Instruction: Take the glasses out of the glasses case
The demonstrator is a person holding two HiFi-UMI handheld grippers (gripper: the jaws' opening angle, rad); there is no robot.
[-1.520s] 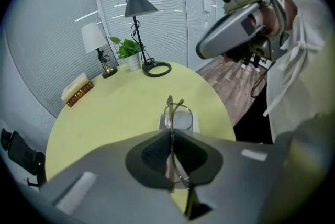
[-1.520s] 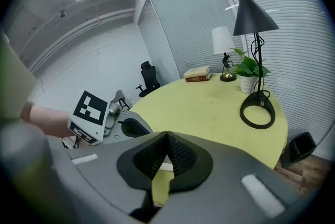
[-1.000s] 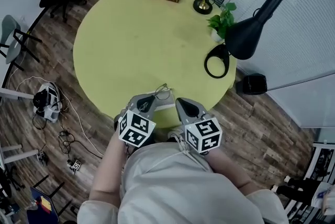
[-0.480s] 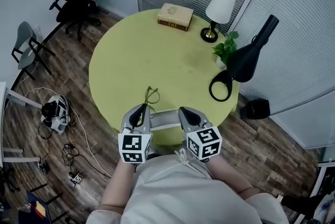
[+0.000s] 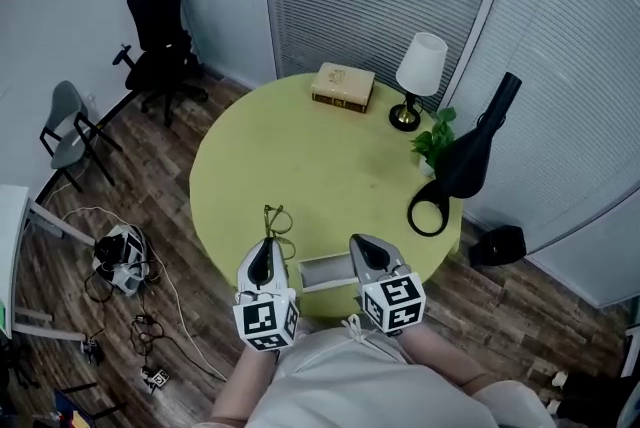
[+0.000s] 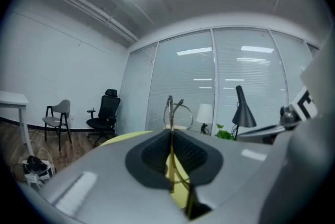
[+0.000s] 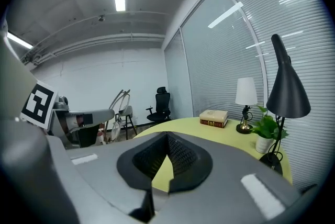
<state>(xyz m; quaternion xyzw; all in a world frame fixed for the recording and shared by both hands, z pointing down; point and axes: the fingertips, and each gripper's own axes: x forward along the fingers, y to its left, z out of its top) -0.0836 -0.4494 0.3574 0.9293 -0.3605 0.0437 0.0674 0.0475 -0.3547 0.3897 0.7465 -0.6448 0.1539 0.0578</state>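
While the left gripper (image 5: 267, 248) keeps its fingers closed on a thin temple arm of the glasses (image 5: 276, 220), the frame juts out past the fingertips over the near part of the table (image 5: 320, 156), clear of the glasses case (image 5: 325, 272). The case lies between the two grippers. The right gripper (image 5: 366, 249) sits just beside the case's end, its fingers pressed together with nothing visible between them. The removal looks essentially done; next would be a gentle set-down on the table. Whether the right gripper touches the case, and whether the case's lid is open, I cannot tell.
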